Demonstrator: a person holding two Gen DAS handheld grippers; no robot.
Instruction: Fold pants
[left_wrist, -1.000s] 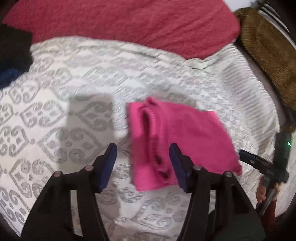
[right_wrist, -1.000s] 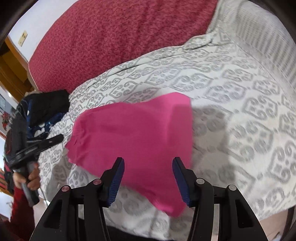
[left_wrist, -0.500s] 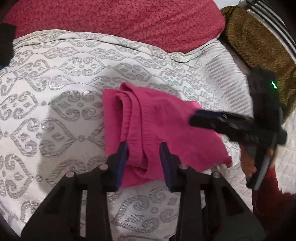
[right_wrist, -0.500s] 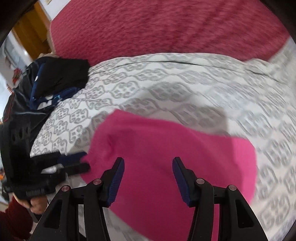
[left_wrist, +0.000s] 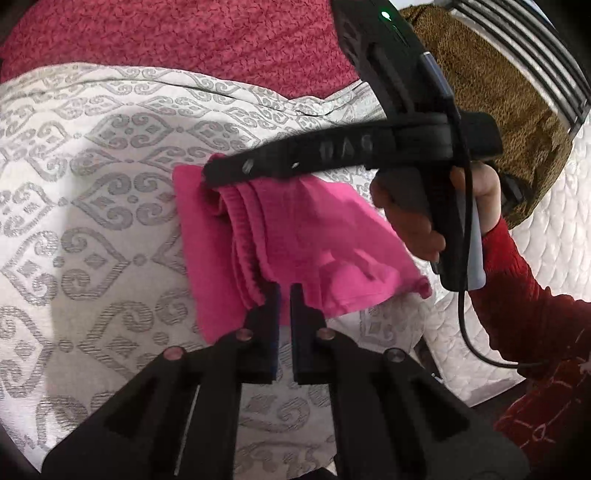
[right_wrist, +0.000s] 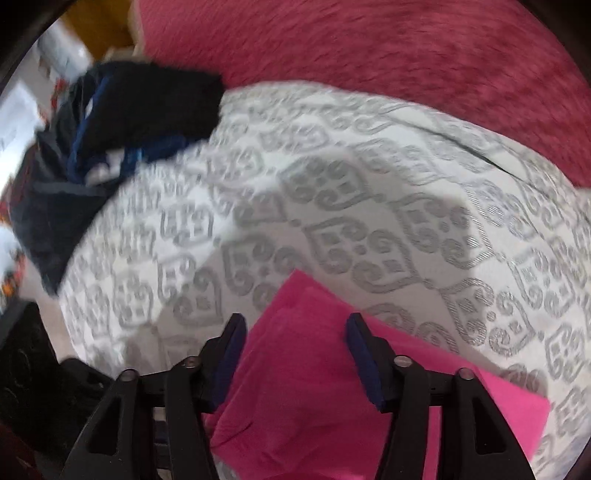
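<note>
The pants (left_wrist: 295, 236) are bright pink knit, folded into a compact, roughly rectangular bundle with several ribbed layers stacked along one side, lying on the patterned white-and-grey bedspread (left_wrist: 110, 229) near the bed's near edge. In the left wrist view, the left gripper (left_wrist: 283, 291) has its blue-padded fingers drawn almost together on the near edge of the bundle, pinching the layered fabric. The right gripper (left_wrist: 221, 173), seen from the side in that view, reaches across the far edge of the pants, its tip over the ribbed fold; the person's hand (left_wrist: 417, 225) grips its handle, a red sleeve (left_wrist: 517, 288) behind it. In the right wrist view, the right gripper (right_wrist: 293, 339) has its fingers spread wide apart above the smooth top face of the pants (right_wrist: 314, 387), with nothing between them. A red blanket (right_wrist: 369, 44) covers the far part of the bed, and dark clothes (right_wrist: 122, 125) lie at the bedspread's left edge.
</note>
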